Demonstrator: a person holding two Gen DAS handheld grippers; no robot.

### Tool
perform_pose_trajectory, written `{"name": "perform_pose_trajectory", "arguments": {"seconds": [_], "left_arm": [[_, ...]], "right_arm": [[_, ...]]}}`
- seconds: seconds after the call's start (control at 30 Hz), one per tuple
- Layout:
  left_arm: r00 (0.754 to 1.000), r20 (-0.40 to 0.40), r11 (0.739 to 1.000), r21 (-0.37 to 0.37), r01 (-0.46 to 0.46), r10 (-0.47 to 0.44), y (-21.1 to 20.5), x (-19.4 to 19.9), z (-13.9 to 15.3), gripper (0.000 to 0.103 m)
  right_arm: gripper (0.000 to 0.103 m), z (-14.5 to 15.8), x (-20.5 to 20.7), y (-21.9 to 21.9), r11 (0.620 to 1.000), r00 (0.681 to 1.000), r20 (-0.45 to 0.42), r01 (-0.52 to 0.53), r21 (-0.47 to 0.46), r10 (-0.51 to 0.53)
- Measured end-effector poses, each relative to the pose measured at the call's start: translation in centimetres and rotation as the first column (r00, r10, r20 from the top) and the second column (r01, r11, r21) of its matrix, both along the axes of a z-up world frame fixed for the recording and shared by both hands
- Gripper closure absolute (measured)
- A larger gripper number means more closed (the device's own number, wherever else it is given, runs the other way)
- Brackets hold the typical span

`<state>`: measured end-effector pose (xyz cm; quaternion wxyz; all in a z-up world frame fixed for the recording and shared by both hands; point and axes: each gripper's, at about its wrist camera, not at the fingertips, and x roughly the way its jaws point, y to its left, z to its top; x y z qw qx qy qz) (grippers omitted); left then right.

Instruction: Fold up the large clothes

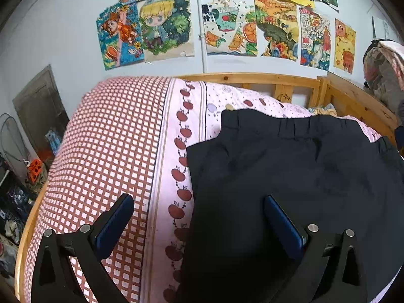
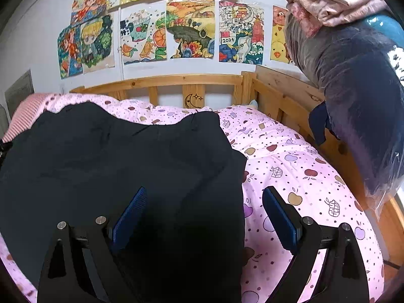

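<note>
A large black garment (image 1: 290, 166) with a gathered elastic waistband at its far edge lies spread flat on the pink apple-print bedcover (image 1: 166, 176). My left gripper (image 1: 199, 199) is open and straddles the garment's left edge, one blue pad over the bedcover, the other over the cloth. In the right wrist view the same black garment (image 2: 126, 156) fills the left and middle. My right gripper (image 2: 204, 192) is open over its right edge, with the right finger above the pink bedcover (image 2: 290, 166). Neither gripper holds anything.
A wooden bed rail (image 2: 176, 80) runs along the far side and right. A bagged dark bundle with folded pink cloth on top (image 2: 353, 88) rests on the right rail. Colourful drawings (image 1: 227, 25) cover the wall. Clutter (image 1: 15, 197) lies beyond the bed's left edge.
</note>
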<state>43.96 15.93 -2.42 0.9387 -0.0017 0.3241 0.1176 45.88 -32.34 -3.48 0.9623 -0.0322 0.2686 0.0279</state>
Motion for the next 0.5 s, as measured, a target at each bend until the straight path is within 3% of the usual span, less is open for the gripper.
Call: {"name": "perform_pose_trajectory", "arguments": {"seconds": [0.17, 0.33, 0.5], "left_arm": [[0.997, -0.022, 0.996, -0.061, 0.068, -0.070, 1.5, 0.2, -1.0, 0.000], [0.992, -0.042, 0.985, -0.134, 0.109, -0.116, 2.8, 0.3, -2.2, 0.000], [0.985, -0.079, 0.976, -0.167, 0.140, -0.155, 3.3, 1.1, -2.8, 0.000]], "right_arm": [[0.013, -0.6, -1.0, 2.6, 0.985, 0.999, 0.050, 0.002, -0.173, 0.007], [0.013, -1.2, -2.0, 5.7, 0.945, 0.994, 0.089, -0.029, -0.326, 0.061], [0.012, -0.9, -2.5, 6.2, 0.949, 0.993, 0.093, -0.038, -0.313, 0.071]]}}
